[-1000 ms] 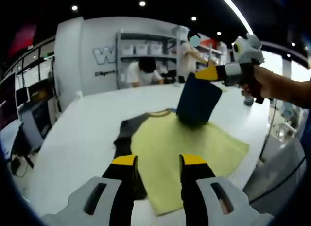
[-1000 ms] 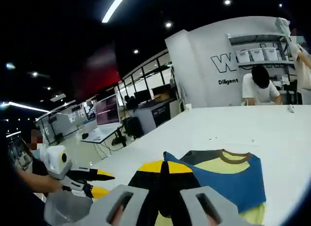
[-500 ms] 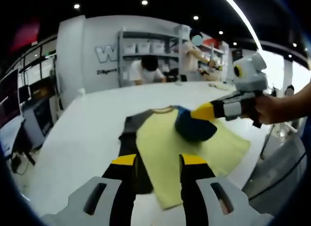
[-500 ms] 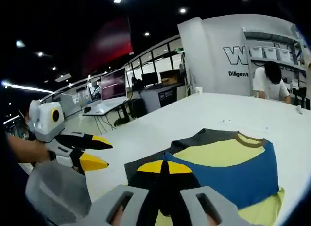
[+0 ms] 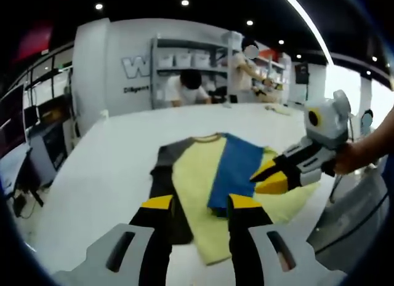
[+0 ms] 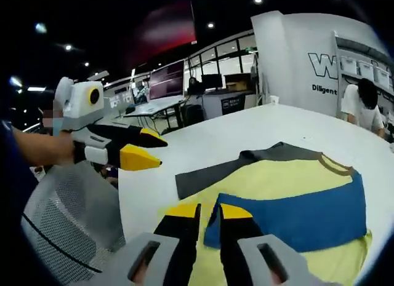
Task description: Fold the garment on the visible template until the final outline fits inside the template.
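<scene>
One T-shirt (image 5: 209,181) lies flat mid-tabletop (image 5: 104,175), its blue sleeve (image 6: 295,215) folded across the yellow body to narrow the outline; the grey sleeve (image 6: 228,169) is spread out, not yet folded. My right gripper (image 6: 203,213) hovers just off the blue edge, jaws slightly apart, empty. My left gripper (image 5: 200,203) waits with jaws spread, empty.

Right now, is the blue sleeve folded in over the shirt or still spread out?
Folded in. The blue sleeve lies flat across the yellow shirt body, while the grey sleeve on the other side is still spread out on the table.
</scene>
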Demonstrator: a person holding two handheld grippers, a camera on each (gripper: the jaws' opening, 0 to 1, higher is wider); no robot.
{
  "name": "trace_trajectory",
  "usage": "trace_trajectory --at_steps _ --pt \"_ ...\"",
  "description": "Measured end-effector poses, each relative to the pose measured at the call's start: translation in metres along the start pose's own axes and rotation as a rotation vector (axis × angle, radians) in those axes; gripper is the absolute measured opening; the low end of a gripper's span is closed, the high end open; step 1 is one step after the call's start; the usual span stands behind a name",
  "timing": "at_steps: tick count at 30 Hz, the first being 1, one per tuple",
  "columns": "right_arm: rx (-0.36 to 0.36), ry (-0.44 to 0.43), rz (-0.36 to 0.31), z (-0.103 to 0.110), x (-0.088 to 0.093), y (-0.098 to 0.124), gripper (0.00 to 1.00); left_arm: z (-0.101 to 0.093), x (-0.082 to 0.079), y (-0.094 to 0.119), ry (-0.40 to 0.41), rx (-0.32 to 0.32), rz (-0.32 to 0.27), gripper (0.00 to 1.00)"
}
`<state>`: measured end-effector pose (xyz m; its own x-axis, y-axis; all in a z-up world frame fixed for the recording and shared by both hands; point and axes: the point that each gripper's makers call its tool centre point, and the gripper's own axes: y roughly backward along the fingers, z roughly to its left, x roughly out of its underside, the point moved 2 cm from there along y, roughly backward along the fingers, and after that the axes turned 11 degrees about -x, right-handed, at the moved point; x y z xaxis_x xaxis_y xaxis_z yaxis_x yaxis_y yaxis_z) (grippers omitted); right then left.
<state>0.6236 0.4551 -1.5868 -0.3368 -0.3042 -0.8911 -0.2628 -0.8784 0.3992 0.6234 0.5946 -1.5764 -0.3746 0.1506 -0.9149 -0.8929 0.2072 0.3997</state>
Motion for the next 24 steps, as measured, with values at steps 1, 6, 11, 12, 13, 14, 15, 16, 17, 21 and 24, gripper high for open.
trace_trajectory --at_steps 1,6,11,12,13,14,15,16,17,21,24 --pt "-0.009 -0.001 -0.001 0.004 0.001 0.002 0.15 0.001 0.001 0.000 0.001 -0.002 0.001 0.31" --pt "0.046 0.085 0.034 -0.006 0.014 0.025 0.21 0.005 0.006 -0.001 0.008 -0.007 0.008 0.31" --pt "0.223 0.112 0.099 -0.071 0.033 0.072 0.20 0.005 0.008 -0.002 0.012 -0.009 0.015 0.31" --pt "0.276 0.130 0.105 -0.089 0.035 0.085 0.22 0.005 0.008 -0.002 0.012 -0.011 0.015 0.31" --pt "0.294 0.133 0.106 -0.096 0.036 0.089 0.22 0.005 0.008 -0.002 0.011 -0.011 0.015 0.31" --pt "0.314 0.135 0.107 -0.103 0.037 0.094 0.22 0.005 0.008 -0.002 0.011 -0.011 0.016 0.31" --pt "0.411 0.165 0.140 -0.132 0.040 0.117 0.22 0.006 0.008 -0.003 0.011 -0.012 0.018 0.31" --pt "0.456 0.175 0.158 -0.144 0.042 0.127 0.22 0.006 0.008 -0.004 0.012 -0.016 0.022 0.31" --pt "0.505 0.205 0.187 -0.166 0.045 0.138 0.23 0.007 0.008 -0.004 0.013 -0.019 0.024 0.31" --pt "0.605 0.303 0.298 -0.211 0.061 0.158 0.24 0.008 0.007 -0.005 0.018 -0.030 0.030 0.31" --pt "0.610 0.333 0.375 -0.221 0.072 0.159 0.22 0.002 0.002 -0.002 0.023 -0.034 0.032 0.31"
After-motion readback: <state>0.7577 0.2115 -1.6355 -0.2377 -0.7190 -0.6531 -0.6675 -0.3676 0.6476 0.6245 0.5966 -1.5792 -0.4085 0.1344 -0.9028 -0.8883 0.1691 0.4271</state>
